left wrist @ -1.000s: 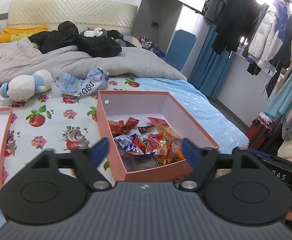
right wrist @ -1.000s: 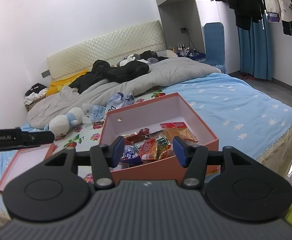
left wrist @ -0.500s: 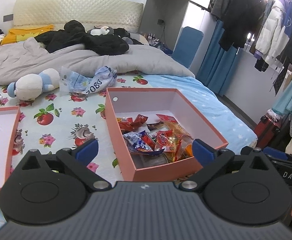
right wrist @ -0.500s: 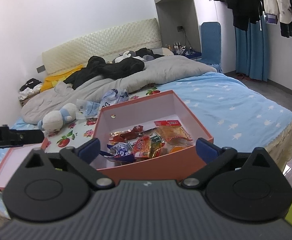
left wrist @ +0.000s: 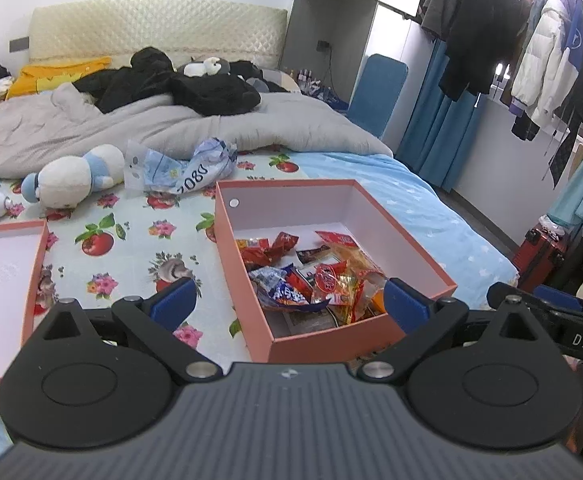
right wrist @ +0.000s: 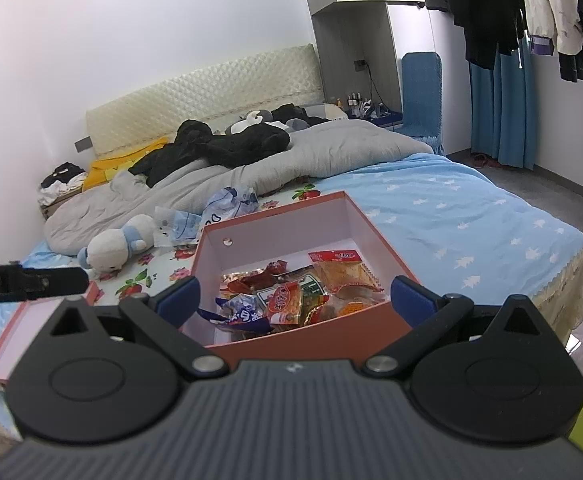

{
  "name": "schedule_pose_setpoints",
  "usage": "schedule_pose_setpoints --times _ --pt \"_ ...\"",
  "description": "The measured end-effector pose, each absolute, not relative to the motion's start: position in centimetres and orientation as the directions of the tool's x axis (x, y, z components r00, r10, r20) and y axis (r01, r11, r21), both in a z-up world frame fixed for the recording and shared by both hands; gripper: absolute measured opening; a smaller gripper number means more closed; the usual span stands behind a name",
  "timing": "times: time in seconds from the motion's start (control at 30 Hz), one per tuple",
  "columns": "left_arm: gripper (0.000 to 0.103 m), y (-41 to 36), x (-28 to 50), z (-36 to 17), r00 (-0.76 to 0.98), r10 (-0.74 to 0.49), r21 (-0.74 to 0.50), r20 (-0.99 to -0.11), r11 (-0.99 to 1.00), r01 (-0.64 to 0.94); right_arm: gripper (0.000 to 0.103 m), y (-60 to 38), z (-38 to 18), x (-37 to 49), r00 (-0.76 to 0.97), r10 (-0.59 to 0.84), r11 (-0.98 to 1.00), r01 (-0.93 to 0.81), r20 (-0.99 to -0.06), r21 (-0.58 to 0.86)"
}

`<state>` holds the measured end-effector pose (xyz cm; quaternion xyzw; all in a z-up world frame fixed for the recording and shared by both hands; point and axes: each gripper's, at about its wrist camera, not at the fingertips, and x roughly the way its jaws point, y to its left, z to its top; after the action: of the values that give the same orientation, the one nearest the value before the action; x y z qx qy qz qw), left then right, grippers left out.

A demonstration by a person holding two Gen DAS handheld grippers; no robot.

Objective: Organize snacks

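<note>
Now the snacks point(left wrist: 311, 276), crinkly red, orange and blue packets, lie heaped in one pink box point(left wrist: 251, 280) on the bed point(left wrist: 131, 248); one lid point(left wrist: 7, 264) sits well left. Both the left gripper point(left wrist: 287, 304) and right gripper point(right wrist: 295, 300) gape empty, wider than a second ago.

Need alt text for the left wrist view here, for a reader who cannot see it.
An open left gripper hangs before a salmon box of snack packets on a fruit-print sheet. Its lid lies left; a plush toy sits beyond.
</note>
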<state>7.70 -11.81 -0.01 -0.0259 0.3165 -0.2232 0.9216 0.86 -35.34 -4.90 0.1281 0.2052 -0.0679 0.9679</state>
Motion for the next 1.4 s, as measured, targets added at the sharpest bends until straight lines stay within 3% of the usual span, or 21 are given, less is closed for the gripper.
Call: schedule_pose_setpoints --times 1.4 --pt "0.101 -11.71 6.88 0.13 0.708 -0.401 -0.179 -0.581 0.912 0.370 0.103 -34.93 -4.51 0.60 0.909 -0.072 0.956 0.180 -0.411 0.230"
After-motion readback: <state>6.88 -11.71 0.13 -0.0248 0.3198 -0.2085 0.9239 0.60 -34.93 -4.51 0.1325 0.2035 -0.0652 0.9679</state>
